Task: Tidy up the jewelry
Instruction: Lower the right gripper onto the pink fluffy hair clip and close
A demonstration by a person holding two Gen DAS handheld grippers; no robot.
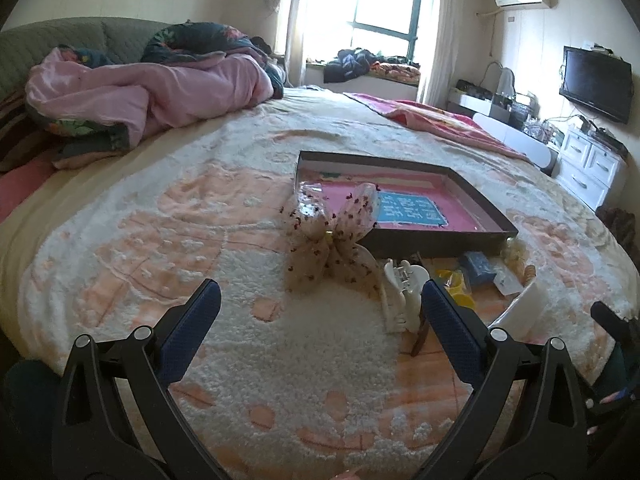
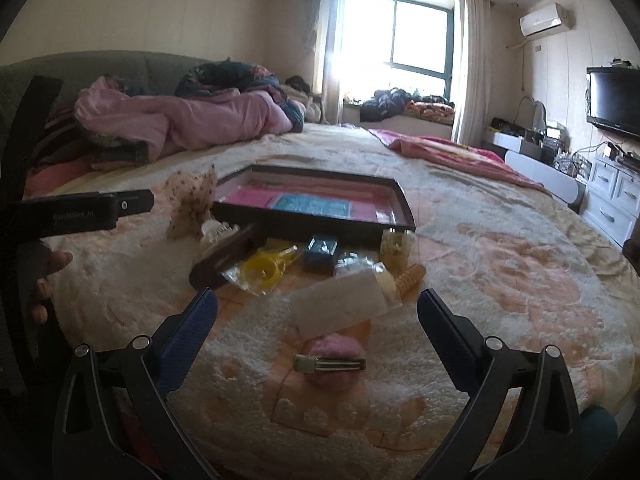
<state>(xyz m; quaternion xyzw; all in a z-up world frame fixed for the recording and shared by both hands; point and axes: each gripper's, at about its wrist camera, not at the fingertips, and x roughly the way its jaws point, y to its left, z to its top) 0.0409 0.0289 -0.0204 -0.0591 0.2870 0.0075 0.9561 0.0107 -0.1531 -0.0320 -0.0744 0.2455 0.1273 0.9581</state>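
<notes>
A shallow dark tray with a pink lining and a blue printed card inside lies on the bed's fluffy cream-and-peach blanket. Draped over its near left corner is a sheer beige bow dotted with small dark-red specks; part of it lies inside the tray, the rest on the blanket. Just in front of the bow lies a white hair claw clip, and beside that a dark brown bar-shaped piece rests on the blanket.

Along the tray's near edge a loose cluster is scattered: a yellow item in a clear packet, a small blue box, a pale yellowish piece touching the tray's near right corner, an orange ribbed clip, and a translucent white plastic case. Nearer the right wrist camera, a metallic barrette lies across a pink fuzzy pom-pom.

The left claw is spread wide and released, holding nothing, hovering over bare blanket short of the bow. The right claw is likewise wide apart and released, with the white case and the barrette between its fingers in view, untouched.

Farther back lie a crumpled pink quilt, a bright window, a wall television and white drawers.
</notes>
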